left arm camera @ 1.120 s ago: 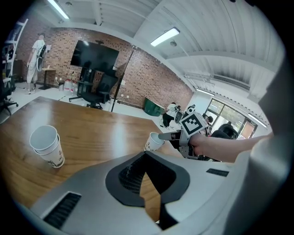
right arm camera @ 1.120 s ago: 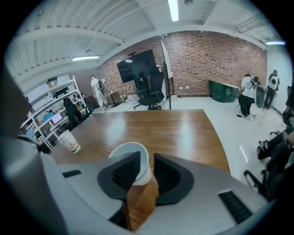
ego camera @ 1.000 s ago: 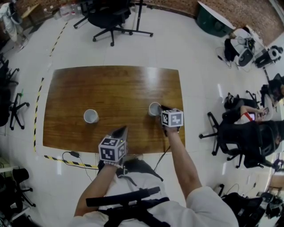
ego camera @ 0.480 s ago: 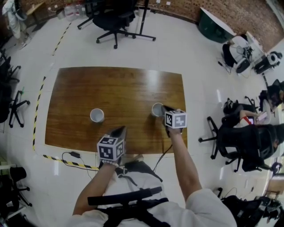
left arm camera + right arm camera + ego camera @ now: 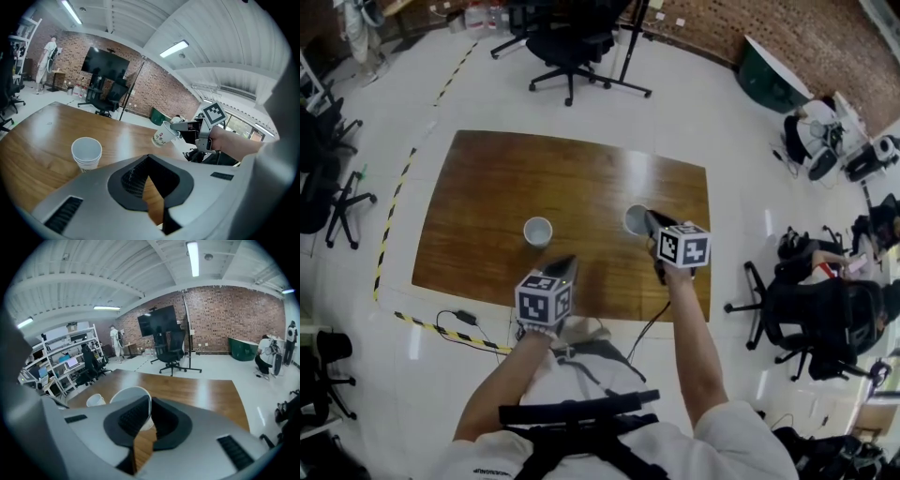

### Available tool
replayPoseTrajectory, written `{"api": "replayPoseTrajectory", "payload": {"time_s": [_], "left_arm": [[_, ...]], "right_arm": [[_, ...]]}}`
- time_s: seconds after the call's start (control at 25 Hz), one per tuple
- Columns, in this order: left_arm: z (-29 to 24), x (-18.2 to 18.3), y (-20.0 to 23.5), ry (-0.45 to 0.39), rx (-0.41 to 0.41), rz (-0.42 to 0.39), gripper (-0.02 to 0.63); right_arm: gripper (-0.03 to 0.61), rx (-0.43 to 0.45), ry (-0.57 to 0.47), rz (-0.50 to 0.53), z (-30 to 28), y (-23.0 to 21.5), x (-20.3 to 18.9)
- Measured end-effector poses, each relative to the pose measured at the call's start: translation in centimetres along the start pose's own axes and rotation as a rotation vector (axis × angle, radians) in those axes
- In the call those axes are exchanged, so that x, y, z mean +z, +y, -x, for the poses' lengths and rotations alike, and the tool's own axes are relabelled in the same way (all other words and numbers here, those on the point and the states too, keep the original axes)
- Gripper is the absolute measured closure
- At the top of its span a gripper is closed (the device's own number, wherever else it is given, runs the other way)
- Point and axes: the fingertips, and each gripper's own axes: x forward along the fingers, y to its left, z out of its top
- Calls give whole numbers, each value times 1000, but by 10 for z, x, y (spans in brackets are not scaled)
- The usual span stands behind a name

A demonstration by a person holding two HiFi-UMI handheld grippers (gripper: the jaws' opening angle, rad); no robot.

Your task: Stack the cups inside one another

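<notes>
A white paper cup (image 5: pixel 538 230) stands upright left of centre on the brown table (image 5: pixel 487 187); in the left gripper view this cup (image 5: pixel 86 152) shows a second rim below its lip. My right gripper (image 5: pixel 648 218) has just been closing and is shut on the wall of another white cup (image 5: pixel 636 220). That held cup (image 5: pixel 162 135) hangs tilted above the table, one finger inside it (image 5: pixel 133 416). My left gripper (image 5: pixel 566 266) hovers over the table's near edge, jaws together and empty (image 5: pixel 147 158), short of the standing cup.
Black office chairs (image 5: pixel 572 42) stand beyond the table's far edge. Seated people and more chairs (image 5: pixel 825 291) fill the right side. Yellow-black tape (image 5: pixel 450 333) and a cable run along the floor by the near edge. Shelving (image 5: pixel 70 362) lines the left wall.
The right gripper has closed on its cup and lifted it off the table, tilting it. The left gripper has moved forward toward the table. The standing cup has not moved.
</notes>
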Motion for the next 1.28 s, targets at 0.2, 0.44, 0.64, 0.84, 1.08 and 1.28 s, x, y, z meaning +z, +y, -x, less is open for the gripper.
{"api": "replayPoseTrajectory", "payload": {"time_s": [0.2, 0.44, 0.64, 0.84, 1.08, 1.28], "left_arm": [[21, 2, 22, -22, 22, 14, 620], [36, 8, 38, -42, 45, 24, 620], [49, 10, 60, -44, 77, 30, 620], [62, 11, 76, -52, 89, 38, 620], [75, 15, 94, -67, 107, 56, 620], [84, 14, 105, -76, 116, 81, 620]], "right_arm": [[552, 88, -24, 10, -10, 55, 15], [552, 159, -36, 33, -19, 105, 30], [552, 202, -34, 54, -33, 148, 36], [552, 239, -22, 68, -48, 178, 34], [552, 267, 4, 92, -64, 207, 33], [552, 268, 70, 150, -85, 220, 16]]}}
